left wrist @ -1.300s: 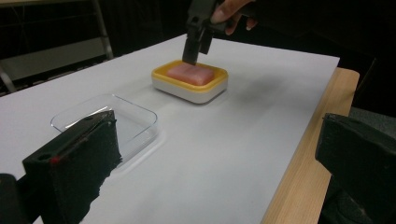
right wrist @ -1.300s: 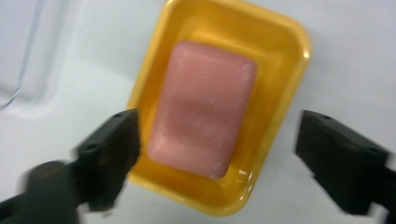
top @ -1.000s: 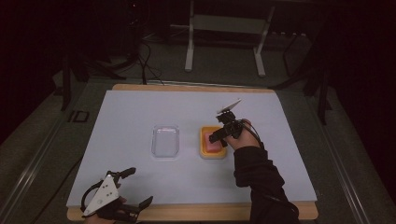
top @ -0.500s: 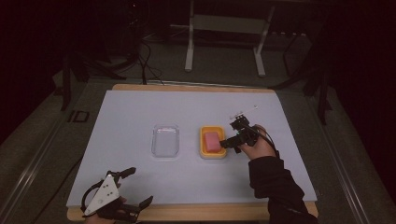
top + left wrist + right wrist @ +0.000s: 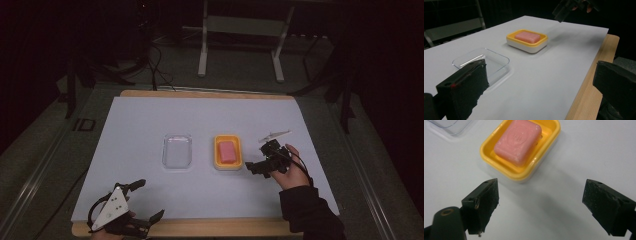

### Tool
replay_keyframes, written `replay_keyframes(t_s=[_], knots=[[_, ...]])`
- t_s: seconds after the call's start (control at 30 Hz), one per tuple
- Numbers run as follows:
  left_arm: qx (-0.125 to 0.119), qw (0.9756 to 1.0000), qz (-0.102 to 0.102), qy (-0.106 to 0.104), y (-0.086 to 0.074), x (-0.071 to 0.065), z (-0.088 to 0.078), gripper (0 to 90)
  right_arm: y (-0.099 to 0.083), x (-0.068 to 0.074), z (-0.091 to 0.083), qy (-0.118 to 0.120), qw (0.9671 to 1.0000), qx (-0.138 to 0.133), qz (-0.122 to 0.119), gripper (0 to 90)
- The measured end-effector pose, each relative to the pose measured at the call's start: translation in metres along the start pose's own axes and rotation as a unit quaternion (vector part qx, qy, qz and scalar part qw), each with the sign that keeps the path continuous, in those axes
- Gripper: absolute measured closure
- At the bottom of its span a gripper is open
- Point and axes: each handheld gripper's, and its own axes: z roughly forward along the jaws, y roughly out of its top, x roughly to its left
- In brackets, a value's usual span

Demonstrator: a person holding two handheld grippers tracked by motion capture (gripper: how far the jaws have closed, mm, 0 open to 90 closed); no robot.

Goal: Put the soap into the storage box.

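A pink bar of soap (image 5: 227, 150) (image 5: 517, 141) (image 5: 527, 36) lies in a yellow soap dish (image 5: 218, 160) (image 5: 499, 173) (image 5: 524, 47) near the middle of the white table. My right gripper (image 5: 256, 160) (image 5: 544, 200) hovers just right of the dish, open, with nothing between its jaws. It also appears in the left gripper view as the right gripper (image 5: 569, 8) at the top edge. A clear shallow tray (image 5: 177, 151) (image 5: 481, 61) (image 5: 451, 126) sits empty to the left of the dish. My left gripper (image 5: 149, 200) (image 5: 541, 82) rests open at the table's near left edge.
The white sheet (image 5: 150, 120) covers a wooden board whose edge (image 5: 200, 227) (image 5: 589, 82) runs along the near side. Beyond the table stand a metal stand (image 5: 240, 45) and cables on a dark floor.
My right gripper has drawn back from above the dish, toward the right and the near side. The soap now lies uncovered in the dish. The left gripper has stayed put.
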Motion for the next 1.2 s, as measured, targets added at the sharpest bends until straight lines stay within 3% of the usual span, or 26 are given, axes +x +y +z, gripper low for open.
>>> replay_keyframes(t_s=[0.33, 0.5, 0.6, 0.77, 0.9, 1.2], knots=[[0.0, 1.0, 0.001, 0.0, 0.0, 0.0, 0.0, 0.2, -0.03, 0.006, -0.012, 0.002, 0.9994, -0.025, -0.026, 13.5], [0.0, 1.0, 0.001, 0.0, 0.0, 0.0, 0.0, 0.2, -0.037, 0.005, -0.014, 0.01, 0.9991, -0.031, -0.026, 13.5], [0.0, 1.0, 0.001, -0.001, 0.0, 0.0, 0.0, 0.2, -0.05, 0.0, -0.017, 0.009, 0.999, -0.039, -0.018, 13.5], [0.0, 1.0, 0.001, -0.001, 0.0, -0.001, 0.0, 0.2, -0.064, -0.006, -0.023, 0.021, 0.9974, -0.06, -0.036, 12.8], [0.001, 1.0, 0.001, 0.0, 0.0, 0.0, 0.001, 0.2, -0.075, -0.013, -0.03, 0.017, 0.9947, -0.091, -0.045, 12.8], [0.001, 1.0, 0.001, -0.001, 0.0, 0.0, 0.001, 0.2, -0.099, -0.025, -0.036, -0.005, 0.9939, -0.101, -0.042, 12.2]])
